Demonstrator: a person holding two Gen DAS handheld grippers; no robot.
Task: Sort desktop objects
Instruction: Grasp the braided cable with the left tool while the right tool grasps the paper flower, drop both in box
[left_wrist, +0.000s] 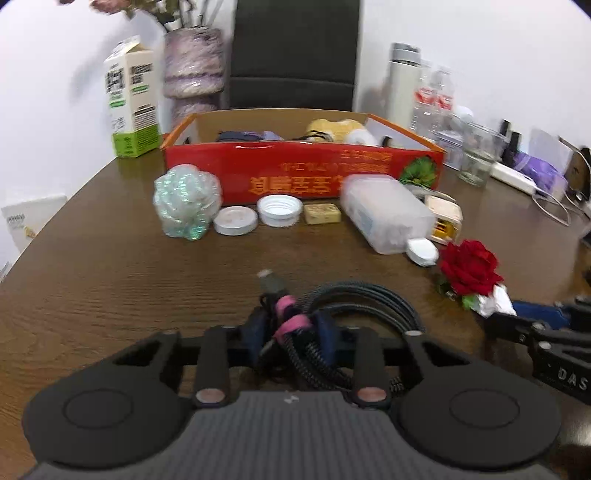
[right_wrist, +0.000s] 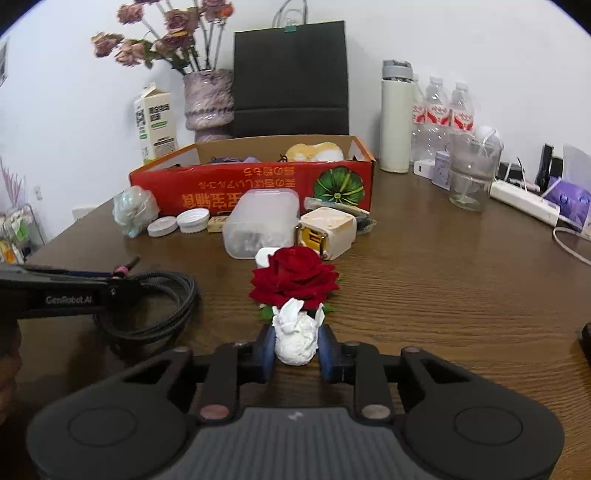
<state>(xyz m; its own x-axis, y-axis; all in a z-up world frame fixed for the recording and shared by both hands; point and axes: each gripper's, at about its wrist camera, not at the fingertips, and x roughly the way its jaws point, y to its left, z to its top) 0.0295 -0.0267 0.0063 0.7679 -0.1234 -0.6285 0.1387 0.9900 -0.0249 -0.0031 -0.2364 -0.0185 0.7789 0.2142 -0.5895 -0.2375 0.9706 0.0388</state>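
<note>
My left gripper (left_wrist: 291, 328) is shut on a coiled black braided cable (left_wrist: 354, 306) bound with pink ties, just above the brown table (left_wrist: 110, 280). My right gripper (right_wrist: 295, 347) is shut on the white wrapped stem (right_wrist: 295, 339) of a red rose (right_wrist: 293, 277). The rose also shows in the left wrist view (left_wrist: 469, 267). The cable shows in the right wrist view (right_wrist: 159, 306) at the left. A red cardboard box (left_wrist: 303, 173) holding several items stands behind, also seen in the right wrist view (right_wrist: 251, 184).
In front of the box lie a bubble-wrap ball (left_wrist: 186, 201), two white lids (left_wrist: 236, 219), a yellow bar (left_wrist: 322, 213), a clear plastic case (left_wrist: 384, 214), a white earbud case (left_wrist: 423, 252) and a cream charger (right_wrist: 327, 230). A milk carton (left_wrist: 131, 99), vase (left_wrist: 194, 62), thermos (right_wrist: 397, 118), bottles, glass jar (right_wrist: 471, 173) and power strip (right_wrist: 524, 201) stand behind.
</note>
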